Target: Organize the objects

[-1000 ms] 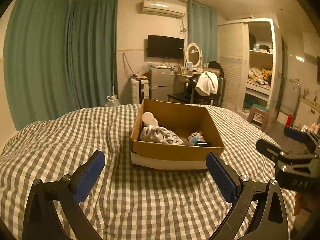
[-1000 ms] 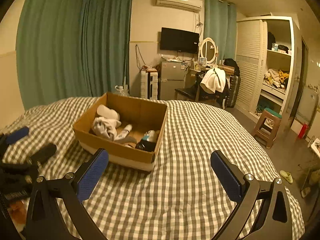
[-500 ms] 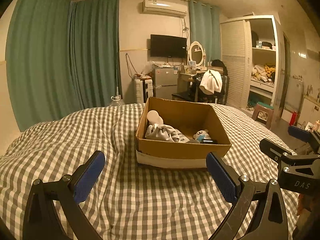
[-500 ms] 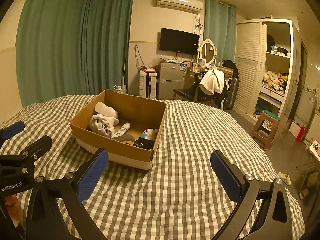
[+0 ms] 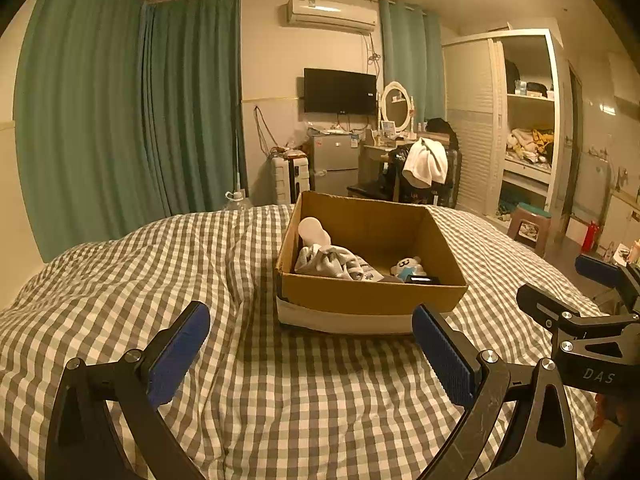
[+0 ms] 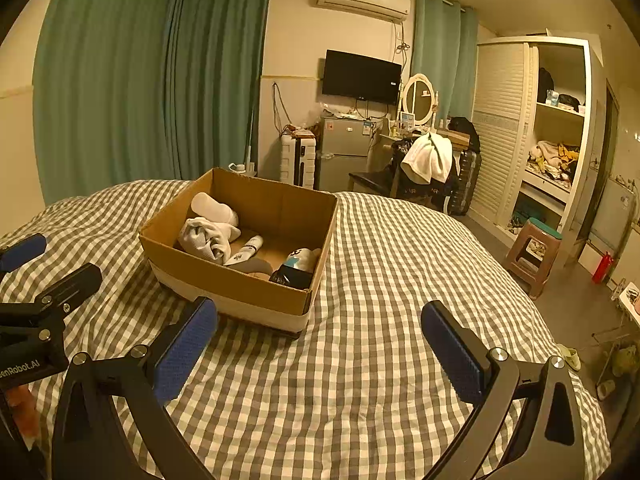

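Both wrist cams sit low over the bed (image 5: 120, 280), facing forward past their own fingers. Left gripper (image 5: 310, 346) has the cardboard box (image 5: 372, 292) dead ahead, near; right gripper (image 6: 318, 338) has it ahead-left. Shared: box, bed, far wall.

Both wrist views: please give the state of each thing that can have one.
Brown cardboard box: open at the top, part filled.
Left gripper: open, empty.
Right gripper: open, empty.
Black wall television: screen dark.
White slatted wardrobe: right side open, shelves showing.
Green curtains: drawn shut.

brown box (image 5: 372, 298), grey-checked bedspread (image 5: 160, 264)
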Tool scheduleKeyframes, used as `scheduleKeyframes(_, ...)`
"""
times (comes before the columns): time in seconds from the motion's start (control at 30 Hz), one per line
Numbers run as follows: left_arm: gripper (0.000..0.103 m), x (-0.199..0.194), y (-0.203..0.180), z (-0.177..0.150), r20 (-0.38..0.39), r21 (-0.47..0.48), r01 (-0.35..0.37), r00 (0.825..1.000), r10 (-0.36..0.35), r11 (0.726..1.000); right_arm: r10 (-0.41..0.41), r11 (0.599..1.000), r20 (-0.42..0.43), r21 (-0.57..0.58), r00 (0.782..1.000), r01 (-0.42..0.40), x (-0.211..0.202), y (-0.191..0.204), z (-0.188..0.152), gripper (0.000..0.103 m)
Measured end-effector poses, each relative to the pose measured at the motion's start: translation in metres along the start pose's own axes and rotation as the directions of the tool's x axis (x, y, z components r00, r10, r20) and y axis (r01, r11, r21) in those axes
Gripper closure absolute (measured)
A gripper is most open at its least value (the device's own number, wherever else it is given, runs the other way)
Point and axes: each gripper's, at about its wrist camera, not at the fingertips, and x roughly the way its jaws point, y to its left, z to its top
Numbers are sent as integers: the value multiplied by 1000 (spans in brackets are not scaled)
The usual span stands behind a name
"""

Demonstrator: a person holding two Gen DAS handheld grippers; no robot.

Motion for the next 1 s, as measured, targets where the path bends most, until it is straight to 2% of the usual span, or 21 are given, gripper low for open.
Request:
scheduleKeyframes(0.2, 0, 1, -2, -2, -6, 9, -10, 1000, 10, 1000, -2, 1000, 8, 2, 1000, 2, 0, -1, 0, 0)
scheduleKeyframes(0.37, 0, 0, -4, -2, -2, 11, 18, 1000, -18, 1000, -2, 1000, 8, 15, 1000, 2, 1, -4, -1, 1)
scheduleKeyframes(1.0, 0, 4, -1, -3, -3, 28, -29, 1000, 29, 999, 9, 1000, 4, 19, 1000, -9, 4, -5, -3, 1)
